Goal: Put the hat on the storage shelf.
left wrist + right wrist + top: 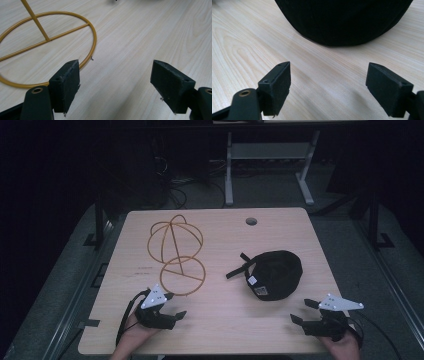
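Note:
A gold wire stand (176, 251), with a round base ring and a domed cage of hoops, sits on the left half of the wooden table (280, 230). A black cap (274, 274) with a loose strap and a white tag lies right of centre. My left gripper (174, 305) rests near the front edge, open and holding nothing, just short of the base ring (93, 37). My right gripper (303, 311) is open and holds nothing too, a little in front of the cap (342, 20).
A round cable hole (251, 221) sits near the table's far edge. Behind the table stand a white desk frame (267, 165) and tangled cables on a dark floor. Bare wood lies between the two grippers.

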A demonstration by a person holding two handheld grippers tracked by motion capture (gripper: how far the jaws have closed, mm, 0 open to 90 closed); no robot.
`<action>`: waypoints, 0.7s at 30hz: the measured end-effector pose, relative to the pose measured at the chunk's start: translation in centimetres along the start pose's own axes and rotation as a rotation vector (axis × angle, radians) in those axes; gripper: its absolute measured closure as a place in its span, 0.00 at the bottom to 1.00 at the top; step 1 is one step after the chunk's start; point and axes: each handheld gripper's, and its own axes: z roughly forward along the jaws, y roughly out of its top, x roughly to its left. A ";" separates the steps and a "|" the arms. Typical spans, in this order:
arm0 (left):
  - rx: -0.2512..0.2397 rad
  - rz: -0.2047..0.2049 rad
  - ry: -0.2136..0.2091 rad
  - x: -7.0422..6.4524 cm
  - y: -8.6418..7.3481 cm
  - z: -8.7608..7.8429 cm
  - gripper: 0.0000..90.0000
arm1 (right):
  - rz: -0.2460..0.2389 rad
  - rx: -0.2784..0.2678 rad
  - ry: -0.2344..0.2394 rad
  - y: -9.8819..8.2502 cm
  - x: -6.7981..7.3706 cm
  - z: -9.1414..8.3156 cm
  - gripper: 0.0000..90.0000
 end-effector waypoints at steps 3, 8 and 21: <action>-0.021 -0.021 -0.030 -0.2 0.2 -0.1 0.26 | 0.002 -0.001 0.002 -0.1 -0.1 -0.1 0.22; -0.033 -0.013 -0.044 -0.8 0.7 -0.1 0.26 | 0.012 -0.005 0.000 -0.1 -0.1 -0.3 0.22; -0.009 0.081 -0.097 -2.8 3.9 1.7 0.26 | 0.007 -0.013 -0.003 0.0 0.3 -0.3 0.21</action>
